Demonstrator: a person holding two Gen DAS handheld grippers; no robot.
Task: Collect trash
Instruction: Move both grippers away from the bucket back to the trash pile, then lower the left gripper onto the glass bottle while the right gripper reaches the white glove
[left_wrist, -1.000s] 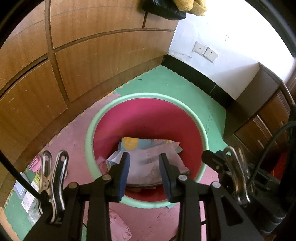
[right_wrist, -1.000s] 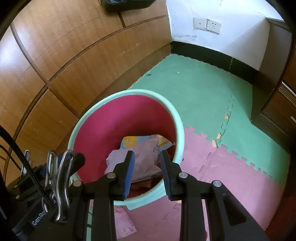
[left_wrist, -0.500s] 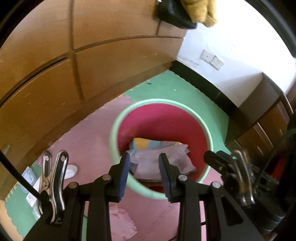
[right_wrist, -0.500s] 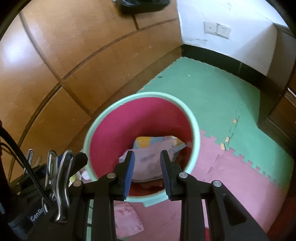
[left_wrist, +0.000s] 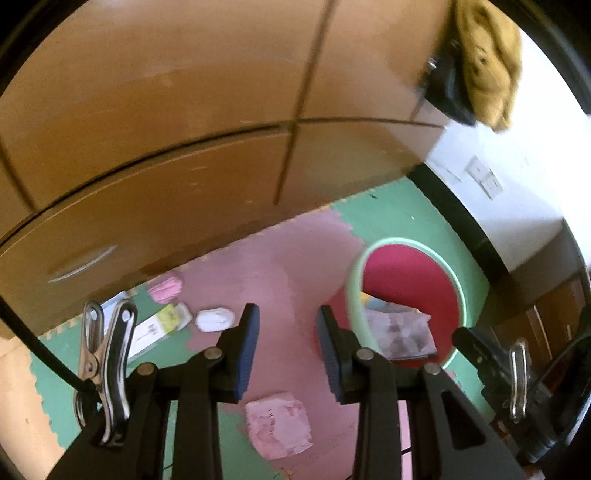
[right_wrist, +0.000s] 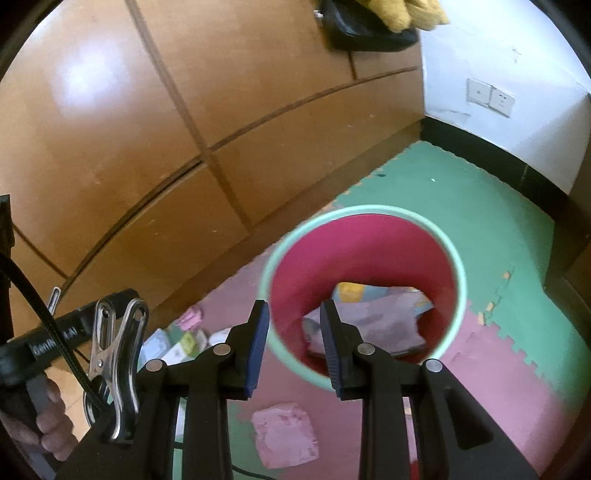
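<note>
The trash is in two groups. Some is already inside the bin (right_wrist: 364, 258), a round bucket w/ pale green rim and red inner wall: crumpled printed paper (right_wrist: 373, 325) lies on its bottom, w/ a yellow and blue sheet under it. The bin stands on the foam mat floor (right_wrist: 498, 229), on the pink tiles near the border to the green tiles, close to the wooden cabinet (right_wrist: 155, 155).

The rest is loose on the floor. A pink packet (left_wrist: 279, 424) lies on a pink tile, near the lower edge of the left wrist view, just below the finger gap. Farther along the cabinet base there are a white crumpled piece (left_wrist: 215, 319), a yellow-white carton (left_wrist: 168, 319) beside it, and a small pink wrapper (left_wrist: 166, 290) near the cabinet foot. In the right wrist view these items are partly hidden behind a metal clip.

The left gripper (left_wrist: 286, 345) is above the pink tiles, left of the bin; its blue pads stand apart w/ nothing between them, only floor shows in the gap. The right gripper (right_wrist: 293, 341) hangs over the near rim of the bin, pads also apart and empty. Both grasp nothing.

At the lower left edge of the right wrist view a hand (right_wrist: 48, 424) holds the handle of the other tool. A black bag w/ yellow cloth (right_wrist: 399, 14) hangs at the cabinet top. On the white wall are sockets (right_wrist: 489, 96).
</note>
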